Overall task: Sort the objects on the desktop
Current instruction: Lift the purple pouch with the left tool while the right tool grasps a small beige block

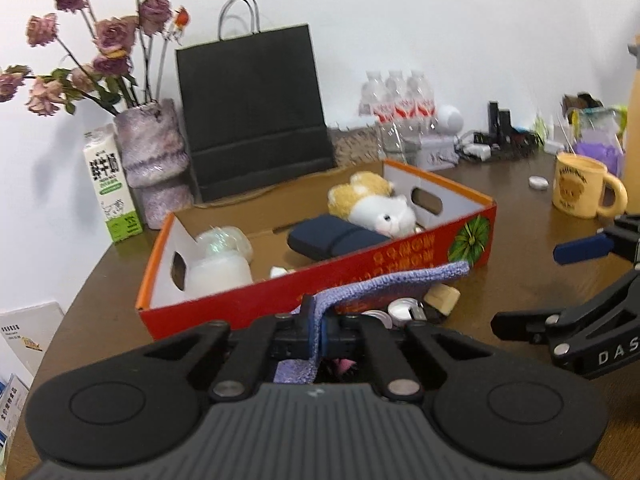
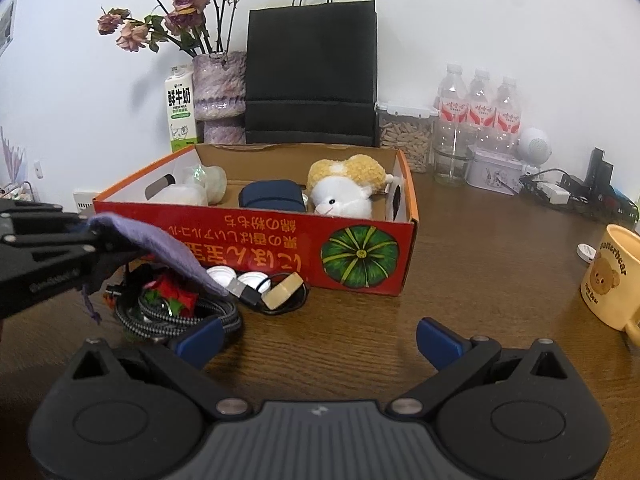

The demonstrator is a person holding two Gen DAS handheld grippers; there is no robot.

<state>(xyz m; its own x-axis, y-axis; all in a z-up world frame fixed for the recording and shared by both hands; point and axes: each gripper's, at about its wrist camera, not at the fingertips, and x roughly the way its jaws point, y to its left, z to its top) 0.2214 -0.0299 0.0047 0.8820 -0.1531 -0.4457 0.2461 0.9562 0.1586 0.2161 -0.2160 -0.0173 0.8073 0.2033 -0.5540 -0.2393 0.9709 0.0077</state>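
**deskguy:** Right in front of the red box [image 2: 280, 240] is where the action is. Left gripper [image 1: 316, 340] has its jaws pinched tight on a purple cloth [image 1: 384, 280], which is lifted off the table [image 2: 460, 300] and drapes forward toward the box's front wall.

**tidybot_fan:** And the right one?

**deskguy:** Right gripper [image 2: 316, 338] is spread wide, nothing between the blue pads [image 2: 200, 338], hanging over bare wood.

**tidybot_fan:** What's under the cloth?

**deskguy:** A little pile just beside the box: braided cable [image 2: 180, 320], something red [image 2: 176, 294], white caps [image 2: 236, 278], a USB plug [image 2: 244, 292] and a beige block [image 2: 282, 290]. From the right wrist cam that's all around 9 o'clock.

**tidybot_fan:** Box contents?

**deskguy:** Plush [image 2: 344, 190], dark blue case [image 2: 272, 198], some whitish bundles [image 2: 192, 186]. Yellow mug [image 2: 608, 276] sits way over at 3 o'clock, well apart. Black bag [image 2: 312, 76], vase [image 2: 220, 92], milk carton [image 2: 180, 110] and bottles [image 2: 478, 108] line the wall at 12.
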